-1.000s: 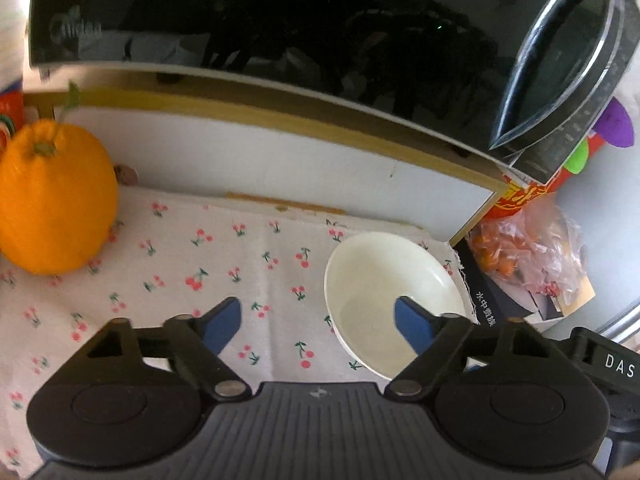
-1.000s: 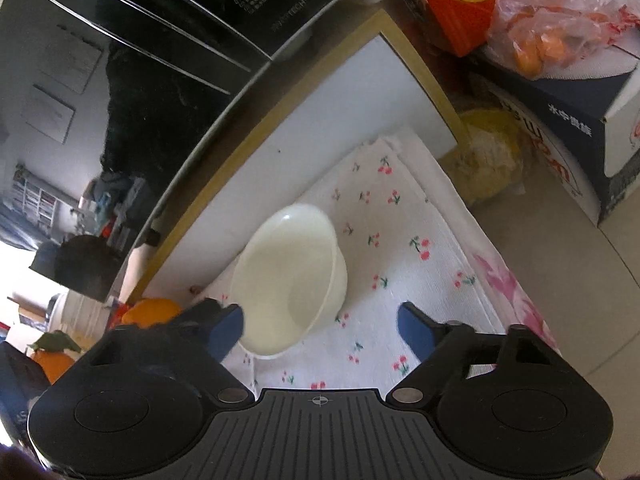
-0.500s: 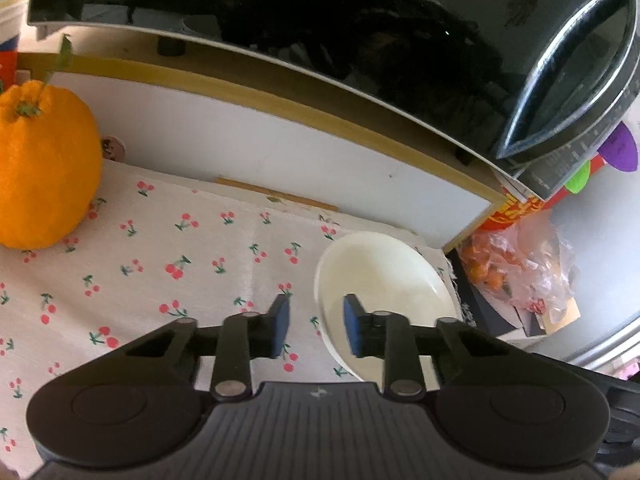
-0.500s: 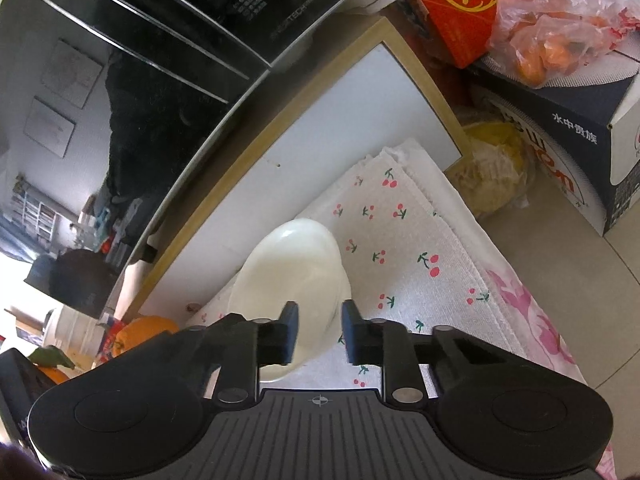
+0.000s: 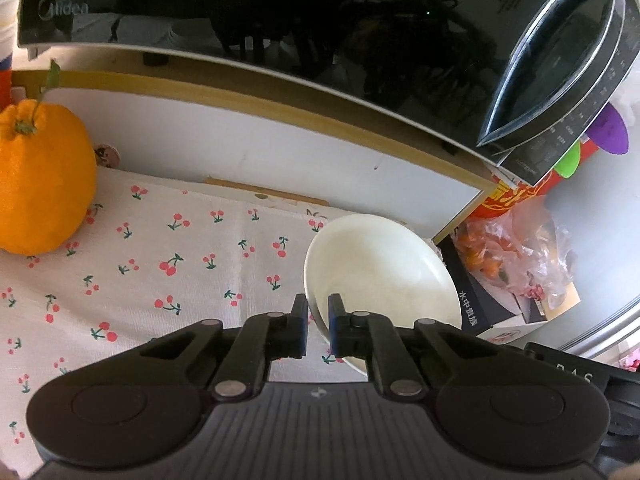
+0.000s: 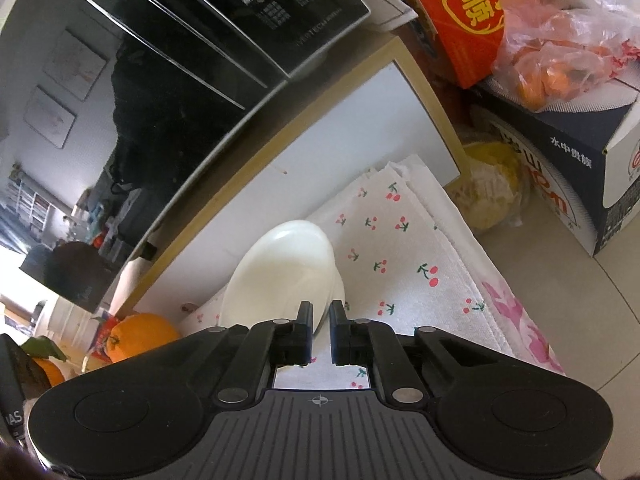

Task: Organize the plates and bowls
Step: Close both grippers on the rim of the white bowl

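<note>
A cream bowl (image 5: 380,268) sits on a white cloth with a cherry print (image 5: 160,264), at its right end. My left gripper (image 5: 318,320) is shut on the bowl's near left rim, which runs through the narrow gap between its fingers. In the right wrist view the same bowl (image 6: 280,272) appears from the side, and my right gripper (image 6: 321,322) is shut on its near right rim. No plates are in view.
A large orange (image 5: 40,184) rests on the cloth's left end. A black glossy microwave (image 5: 280,20) overhangs a white panel (image 5: 280,152) behind the cloth. Right of the cloth stand a dark carton (image 6: 560,168), a red box (image 6: 460,20) and a bag of oranges (image 5: 516,252).
Both grippers went from wide open to shut, each closing on the bowl's rim. Both views shifted slightly toward the bowl; the bowl stays on the cloth.
</note>
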Tool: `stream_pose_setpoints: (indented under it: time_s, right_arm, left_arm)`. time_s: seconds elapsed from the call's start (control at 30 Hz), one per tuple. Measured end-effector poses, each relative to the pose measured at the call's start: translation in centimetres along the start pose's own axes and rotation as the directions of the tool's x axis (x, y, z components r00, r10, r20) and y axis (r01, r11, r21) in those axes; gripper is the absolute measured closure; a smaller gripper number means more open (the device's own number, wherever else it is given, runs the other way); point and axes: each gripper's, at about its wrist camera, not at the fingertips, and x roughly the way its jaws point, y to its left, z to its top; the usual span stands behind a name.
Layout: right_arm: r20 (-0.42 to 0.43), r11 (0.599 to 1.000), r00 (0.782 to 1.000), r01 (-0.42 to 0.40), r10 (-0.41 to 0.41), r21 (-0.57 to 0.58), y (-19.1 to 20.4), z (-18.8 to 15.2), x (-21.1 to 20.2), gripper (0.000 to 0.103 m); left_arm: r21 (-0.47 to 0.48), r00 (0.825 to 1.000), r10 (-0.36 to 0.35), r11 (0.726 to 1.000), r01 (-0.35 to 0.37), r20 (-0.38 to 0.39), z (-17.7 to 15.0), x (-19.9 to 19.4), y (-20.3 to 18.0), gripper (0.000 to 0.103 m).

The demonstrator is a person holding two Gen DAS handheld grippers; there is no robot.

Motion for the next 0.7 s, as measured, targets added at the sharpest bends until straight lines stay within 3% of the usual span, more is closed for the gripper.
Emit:
stream_pose_setpoints:
  time_s: [0.33,0.7]
  right_arm:
    - [-0.005,1.000,1.000,0.004,-0.004,-0.005,1.6,-0.3,-2.2,0.094]
    - [0.005,0.998,1.000,0.018,-0.018,-0.057,4.9,-0.5,-6.9,0.094]
  left_arm:
    - [0.023,1.000,0.028,0.999,-0.027,-0.010,0.0,-2.7,-1.0,0.094]
    - [0.019,1.000,0.009,1.000,-0.009,0.004,-0.5,-7.8,-2.1,0.094]
